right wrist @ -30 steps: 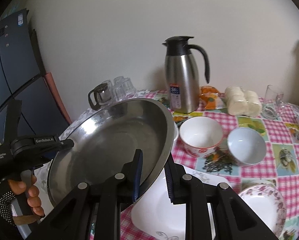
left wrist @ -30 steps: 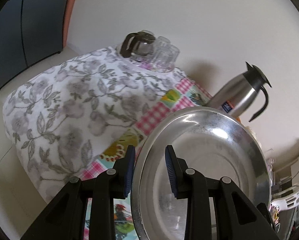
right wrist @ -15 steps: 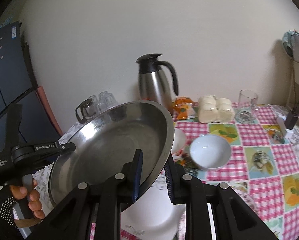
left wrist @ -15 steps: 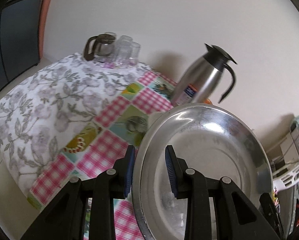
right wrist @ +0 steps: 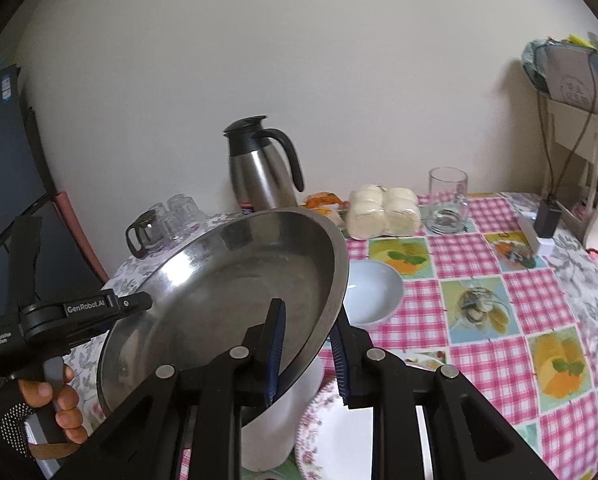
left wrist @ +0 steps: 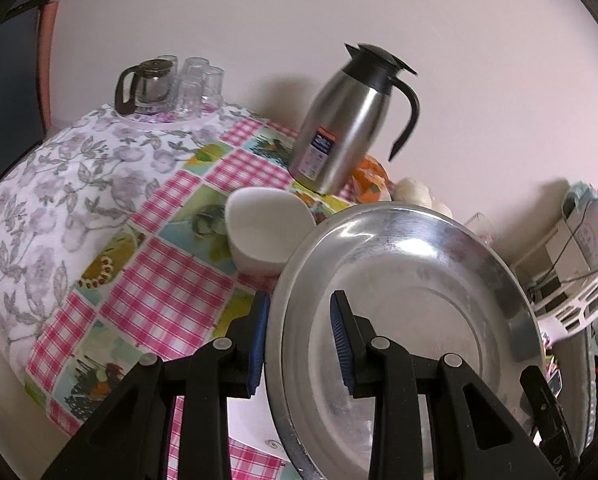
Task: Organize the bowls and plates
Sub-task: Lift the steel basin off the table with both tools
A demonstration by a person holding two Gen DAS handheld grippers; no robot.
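A large, shallow steel plate hangs tilted above the checked tablecloth, held between both hands. My left gripper is shut on its left rim. My right gripper is shut on the opposite rim. The right wrist view shows the left gripper's body at the plate's far edge, held by a gloved hand. Below the plate sit a white bowl, a pale bowl, a floral-rimmed plate and a white plate.
A steel thermos jug stands at the back by the wall. A glass pot with upturned cups is at the back left. A pack of buns and a glass mug are at the back right. A white rack lies beyond the table's right end.
Both grippers have carried the steel plate to the right along the table, still gripping its rims. The white bowl has come into the left wrist view, and the thermos has shifted left.
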